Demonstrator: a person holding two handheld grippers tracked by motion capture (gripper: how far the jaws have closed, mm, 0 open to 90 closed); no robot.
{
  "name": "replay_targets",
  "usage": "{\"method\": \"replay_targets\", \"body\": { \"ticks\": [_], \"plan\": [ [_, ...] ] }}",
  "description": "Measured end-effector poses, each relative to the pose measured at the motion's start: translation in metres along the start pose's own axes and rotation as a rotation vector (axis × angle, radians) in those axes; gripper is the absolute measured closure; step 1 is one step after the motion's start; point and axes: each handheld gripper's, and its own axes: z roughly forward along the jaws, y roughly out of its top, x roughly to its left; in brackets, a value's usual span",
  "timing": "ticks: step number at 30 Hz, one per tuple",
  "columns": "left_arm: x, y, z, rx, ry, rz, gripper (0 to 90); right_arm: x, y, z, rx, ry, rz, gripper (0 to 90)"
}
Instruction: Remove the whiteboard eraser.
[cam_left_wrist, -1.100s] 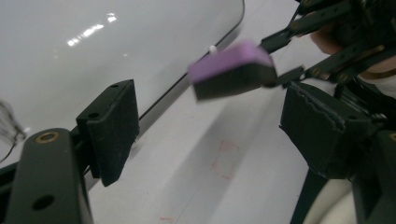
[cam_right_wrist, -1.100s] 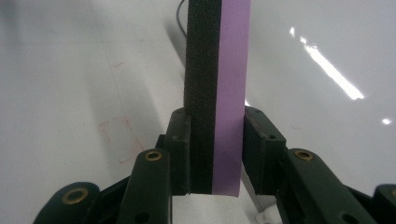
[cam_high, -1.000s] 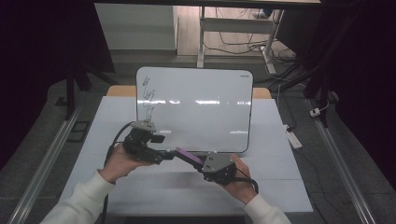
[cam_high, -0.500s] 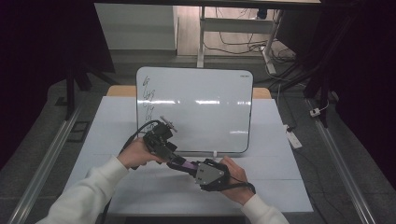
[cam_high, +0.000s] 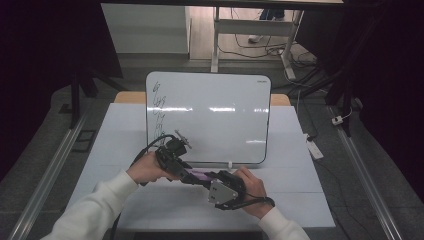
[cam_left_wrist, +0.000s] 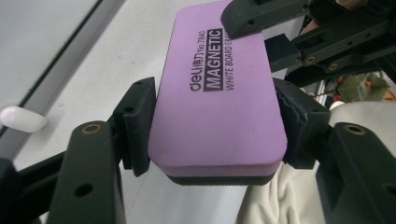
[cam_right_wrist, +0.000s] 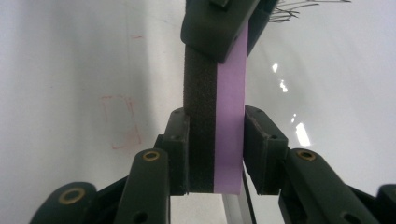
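A purple magnetic whiteboard eraser (cam_high: 201, 175) with a dark felt underside hangs just above the table, between my two grippers. My left gripper (cam_high: 186, 173) is shut across its width at one end; in the left gripper view the pads press both long sides of the eraser (cam_left_wrist: 215, 107). My right gripper (cam_high: 213, 177) is shut on the other end, and in the right gripper view the eraser (cam_right_wrist: 229, 116) stands edge-on between its jaws, felt to the left. Just beyond lies the whiteboard (cam_high: 215, 115), with black scribbles (cam_high: 159, 107) down its left side.
The white-covered table (cam_high: 300, 190) spreads around the board. A small white peg (cam_high: 230, 163) sits at the board's near edge. A white power strip (cam_high: 314, 148) lies on the floor to the right, and desk legs and cables stand behind the table.
My left gripper has moved right and toward the near edge, and has shut on the free end of the eraser that my right gripper holds. The right hand has shifted a little.
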Motion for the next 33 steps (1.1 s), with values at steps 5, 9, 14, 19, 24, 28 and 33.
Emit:
{"method": "replay_targets", "body": {
  "ticks": [5,9,14,19,24,28,33],
  "plan": [
    [-0.002,-0.007,-0.002,-0.063,0.071,0.005,38.6,-0.003,-0.003,0.001,-0.028,0.001,0.163,49.4],
    [-0.006,-0.015,-0.005,-0.14,0.159,0.025,38.8,-0.012,-0.009,-0.004,-0.072,0.015,0.335,41.0],
    [-0.012,-0.028,-0.007,-0.247,0.246,0.047,38.8,-0.022,-0.021,-0.012,-0.125,0.034,0.507,38.4],
    [-0.021,-0.041,-0.004,-0.34,0.351,0.077,38.8,-0.032,-0.038,-0.021,-0.176,0.025,0.783,37.0],
    [-0.029,-0.05,0.005,-0.418,0.396,0.104,38.8,-0.035,-0.045,-0.023,-0.201,0.06,0.96,36.1],
    [-0.034,-0.055,0.01,-0.478,0.439,0.126,38.8,-0.034,-0.047,-0.019,-0.212,0.111,1.112,34.3],
    [-0.041,-0.057,0.015,-0.547,0.475,0.168,38.8,-0.033,-0.047,-0.012,-0.236,0.164,1.239,31.6]
  ]
}}
